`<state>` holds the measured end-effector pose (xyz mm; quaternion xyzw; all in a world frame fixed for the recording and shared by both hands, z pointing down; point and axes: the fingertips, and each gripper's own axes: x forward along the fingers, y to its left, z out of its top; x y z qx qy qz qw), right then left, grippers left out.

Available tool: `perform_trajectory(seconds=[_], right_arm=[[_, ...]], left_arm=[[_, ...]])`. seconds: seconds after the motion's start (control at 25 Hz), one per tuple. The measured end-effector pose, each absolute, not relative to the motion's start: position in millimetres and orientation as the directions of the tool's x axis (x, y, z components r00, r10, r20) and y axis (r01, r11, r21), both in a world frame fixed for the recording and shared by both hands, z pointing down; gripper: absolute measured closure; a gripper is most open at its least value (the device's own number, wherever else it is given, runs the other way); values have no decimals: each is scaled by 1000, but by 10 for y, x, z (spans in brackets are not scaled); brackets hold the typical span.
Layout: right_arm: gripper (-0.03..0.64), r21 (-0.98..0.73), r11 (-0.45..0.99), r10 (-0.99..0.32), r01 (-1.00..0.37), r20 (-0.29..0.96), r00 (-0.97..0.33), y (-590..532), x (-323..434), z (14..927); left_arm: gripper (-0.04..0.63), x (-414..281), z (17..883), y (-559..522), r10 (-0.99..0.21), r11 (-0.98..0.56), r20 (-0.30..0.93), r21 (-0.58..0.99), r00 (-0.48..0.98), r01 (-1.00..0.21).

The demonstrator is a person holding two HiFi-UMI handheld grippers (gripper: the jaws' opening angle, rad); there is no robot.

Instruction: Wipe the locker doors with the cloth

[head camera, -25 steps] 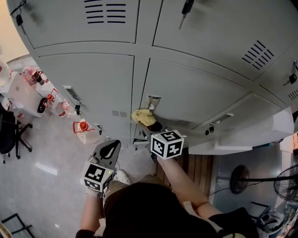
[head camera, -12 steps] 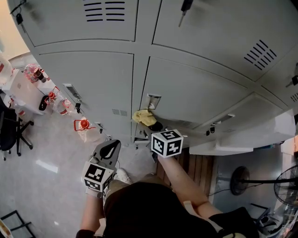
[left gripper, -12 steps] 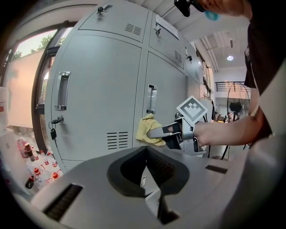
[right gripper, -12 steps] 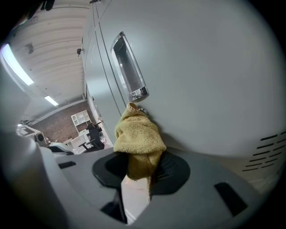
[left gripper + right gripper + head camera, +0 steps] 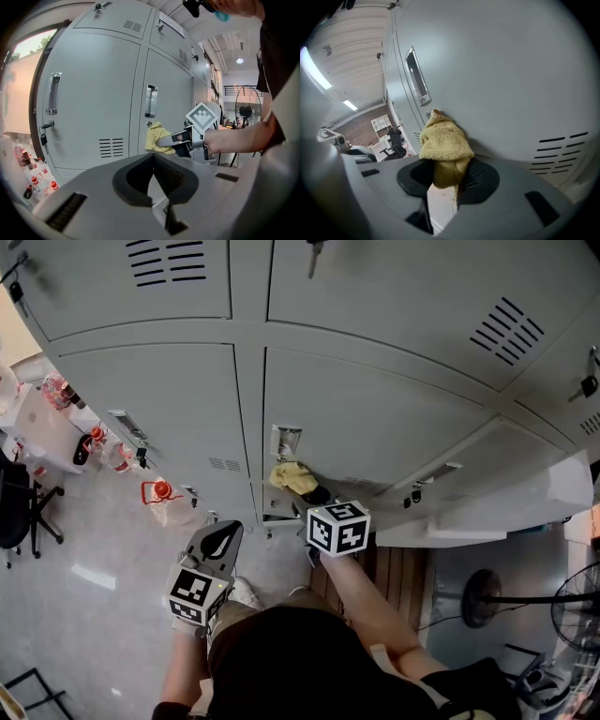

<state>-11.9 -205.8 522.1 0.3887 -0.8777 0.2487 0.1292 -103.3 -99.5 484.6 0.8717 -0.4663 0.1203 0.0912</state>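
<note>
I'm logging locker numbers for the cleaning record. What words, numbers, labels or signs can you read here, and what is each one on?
No text can be read anywhere.
Locker doors: no number or name showing.
Label strip on an upper door: too blurred to read.
Marker cubes: black-and-white patterns only, no letters.
Bottles: red labels, too small to read.
Cloth: plain, no tag in view.
</note>
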Motion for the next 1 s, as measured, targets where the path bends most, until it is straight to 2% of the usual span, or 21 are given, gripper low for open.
perform_trajectory(seconds=[1.0], right_arm=[[482,-338,413,-729,-845,433,-530,-2004,1294,5308]], left_arm=[[588,98,4886,-1133,-682,-690,297,44,669,-723]])
